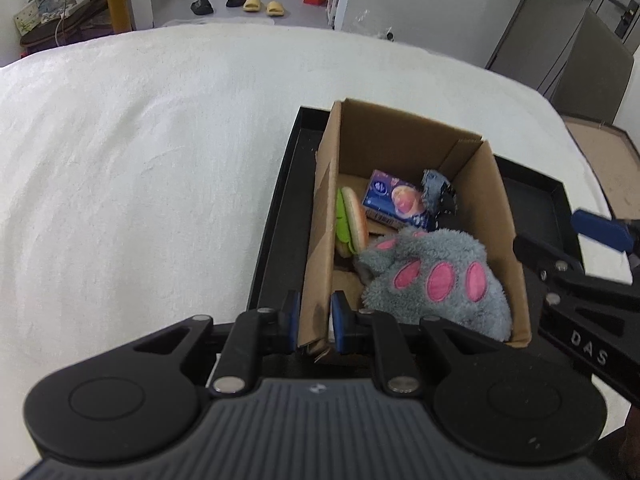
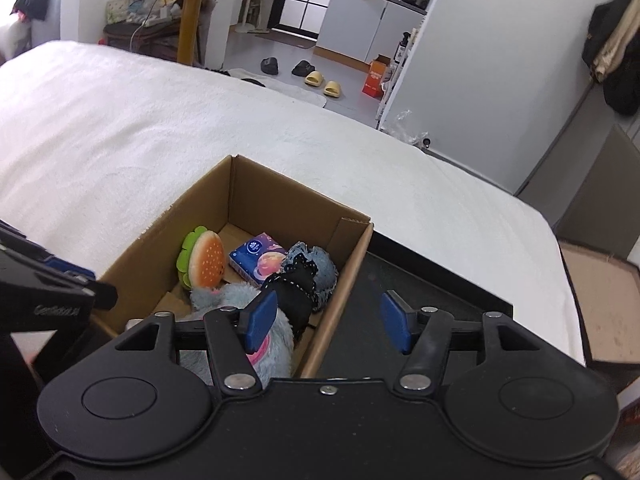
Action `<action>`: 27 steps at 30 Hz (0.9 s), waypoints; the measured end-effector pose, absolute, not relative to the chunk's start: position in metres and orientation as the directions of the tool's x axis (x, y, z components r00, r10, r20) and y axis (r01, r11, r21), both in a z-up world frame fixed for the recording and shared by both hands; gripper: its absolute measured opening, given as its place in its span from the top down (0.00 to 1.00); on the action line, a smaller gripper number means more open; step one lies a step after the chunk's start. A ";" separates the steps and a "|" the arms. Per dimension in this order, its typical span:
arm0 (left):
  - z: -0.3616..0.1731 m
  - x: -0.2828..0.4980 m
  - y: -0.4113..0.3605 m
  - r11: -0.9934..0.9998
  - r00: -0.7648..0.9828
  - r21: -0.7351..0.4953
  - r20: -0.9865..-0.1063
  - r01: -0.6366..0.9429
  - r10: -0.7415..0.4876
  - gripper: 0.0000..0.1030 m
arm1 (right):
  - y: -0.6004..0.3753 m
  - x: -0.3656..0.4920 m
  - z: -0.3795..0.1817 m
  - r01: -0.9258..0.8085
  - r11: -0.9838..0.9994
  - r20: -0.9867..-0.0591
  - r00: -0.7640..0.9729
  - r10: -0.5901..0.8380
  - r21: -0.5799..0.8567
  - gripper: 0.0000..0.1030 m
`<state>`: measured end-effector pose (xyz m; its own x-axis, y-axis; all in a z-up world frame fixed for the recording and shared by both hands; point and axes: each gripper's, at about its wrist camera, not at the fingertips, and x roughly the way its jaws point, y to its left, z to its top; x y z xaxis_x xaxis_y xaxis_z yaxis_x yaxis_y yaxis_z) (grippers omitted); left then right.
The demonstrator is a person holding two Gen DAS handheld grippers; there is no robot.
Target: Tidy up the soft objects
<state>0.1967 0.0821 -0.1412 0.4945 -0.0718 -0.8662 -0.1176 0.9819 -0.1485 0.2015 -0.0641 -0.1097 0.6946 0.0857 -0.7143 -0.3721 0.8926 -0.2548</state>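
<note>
Since your left gripper (image 1: 315, 318) pinches the cardboard box (image 1: 486, 184) wall at lower centre, keep hold there; thin, bendable; right gripper (image 2: 328, 322) gapes wide, empty.

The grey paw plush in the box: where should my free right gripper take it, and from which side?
Come from above with the open right gripper. The grey paw plush lies pad-side up on top of the pile in the cardboard box, whose walls block side approaches. Pinch across its fluffy upper edge near the toe pads, probably the easiest fold to squeeze.
</note>
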 end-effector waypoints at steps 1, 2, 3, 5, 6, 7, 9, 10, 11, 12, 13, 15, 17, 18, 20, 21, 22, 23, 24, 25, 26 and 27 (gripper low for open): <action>-0.137 0.194 0.083 0.980 0.513 -0.164 -0.854 -0.113 -0.084 0.84 | -0.066 0.200 -0.107 -0.368 0.898 -0.717 0.691 0.091 -0.240 0.43; -0.133 0.193 0.084 0.979 0.524 -0.169 -0.847 -0.110 -0.087 0.83 | -0.069 0.198 -0.105 -0.363 0.905 -0.720 0.687 0.098 -0.224 0.42; -0.130 0.192 0.083 0.980 0.530 -0.165 -0.844 -0.110 -0.082 0.82 | -0.072 0.196 -0.102 -0.357 0.911 -0.722 0.684 0.104 -0.207 0.42; -0.127 0.192 0.082 0.980 0.511 -0.165 -0.855 -0.108 -0.088 0.81 | -0.079 0.192 -0.097 -0.339 0.924 -0.722 0.682 0.113 -0.176 0.39; -0.126 0.191 0.082 0.980 0.495 -0.164 -0.865 -0.115 -0.086 0.81 | -0.083 0.191 -0.094 -0.330 0.931 -0.723 0.681 0.117 -0.160 0.38; -0.124 0.190 0.083 0.979 0.486 -0.160 -0.870 -0.127 -0.079 0.81 | -0.087 0.189 -0.091 -0.319 0.937 -0.724 0.679 0.122 -0.142 0.38; -0.119 0.186 0.083 0.979 0.484 -0.158 -0.872 -0.131 -0.076 0.81 | -0.094 0.186 -0.085 -0.297 0.949 -0.723 0.678 0.129 -0.110 0.37; -0.116 0.183 0.083 0.980 0.484 -0.152 -0.872 -0.130 -0.071 0.80 | -0.098 0.183 -0.081 -0.287 0.953 -0.721 0.680 0.134 -0.093 0.37; -0.112 0.181 0.083 0.981 0.481 -0.146 -0.874 -0.131 -0.066 0.80 | -0.102 0.180 -0.077 -0.278 0.957 -0.718 0.681 0.141 -0.077 0.35; -0.108 0.180 0.082 0.981 0.480 -0.143 -0.875 -0.129 -0.065 0.80 | -0.107 0.178 -0.072 -0.271 0.961 -0.716 0.683 0.148 -0.060 0.33; -0.103 0.177 0.081 0.981 0.482 -0.144 -0.873 -0.126 -0.066 0.79 | -0.111 0.175 -0.068 -0.264 0.963 -0.713 0.684 0.154 -0.045 0.30; -0.092 0.172 0.076 0.983 0.496 -0.141 -0.866 -0.115 -0.067 0.76 | -0.120 0.170 -0.062 -0.247 0.969 -0.706 0.689 0.163 -0.018 0.25; -0.080 0.166 0.068 0.988 0.515 -0.126 -0.855 -0.088 -0.063 0.67 | -0.128 0.165 -0.055 -0.227 0.974 -0.701 0.694 0.163 0.002 0.22; -0.074 0.163 0.064 0.990 0.520 -0.120 -0.852 -0.077 -0.062 0.63 | -0.133 0.163 -0.052 -0.216 0.976 -0.700 0.696 0.163 0.013 0.21; -0.064 0.158 0.056 0.992 0.527 -0.113 -0.848 -0.059 -0.066 0.55 | -0.141 0.159 -0.047 -0.191 0.981 -0.700 0.695 0.164 0.040 0.16; -0.059 0.156 0.052 0.993 0.531 -0.110 -0.845 -0.049 -0.067 0.53 | -0.145 0.157 -0.044 -0.179 0.982 -0.701 0.694 0.165 0.054 0.14; -0.053 0.153 0.049 0.994 0.535 -0.103 -0.842 -0.039 -0.066 0.49 | -0.150 0.155 -0.042 -0.167 0.984 -0.701 0.694 0.164 0.066 0.11; -0.048 0.150 0.045 0.995 0.539 -0.096 -0.840 -0.031 -0.064 0.46 | -0.153 0.153 -0.039 -0.155 0.985 -0.700 0.696 0.162 0.074 0.09; -0.043 0.147 0.041 0.996 0.543 -0.089 -0.837 -0.026 -0.060 0.43 | -0.157 0.151 -0.037 -0.146 0.986 -0.697 0.699 0.160 0.081 0.08; -0.039 0.145 0.038 0.996 0.547 -0.082 -0.836 -0.025 -0.055 0.38 | -0.161 0.149 -0.034 -0.137 0.987 -0.697 0.700 0.158 0.087 0.05; -0.035 0.143 0.035 0.997 0.549 -0.076 -0.834 -0.025 -0.049 0.34 | -0.163 0.147 -0.033 -0.130 0.987 -0.698 0.699 0.156 0.091 0.01; -0.031 0.140 0.033 0.997 0.550 -0.071 -0.834 -0.028 -0.044 0.32 | -0.165 0.145 -0.030 -0.124 0.988 -0.699 0.698 0.155 0.095 0.00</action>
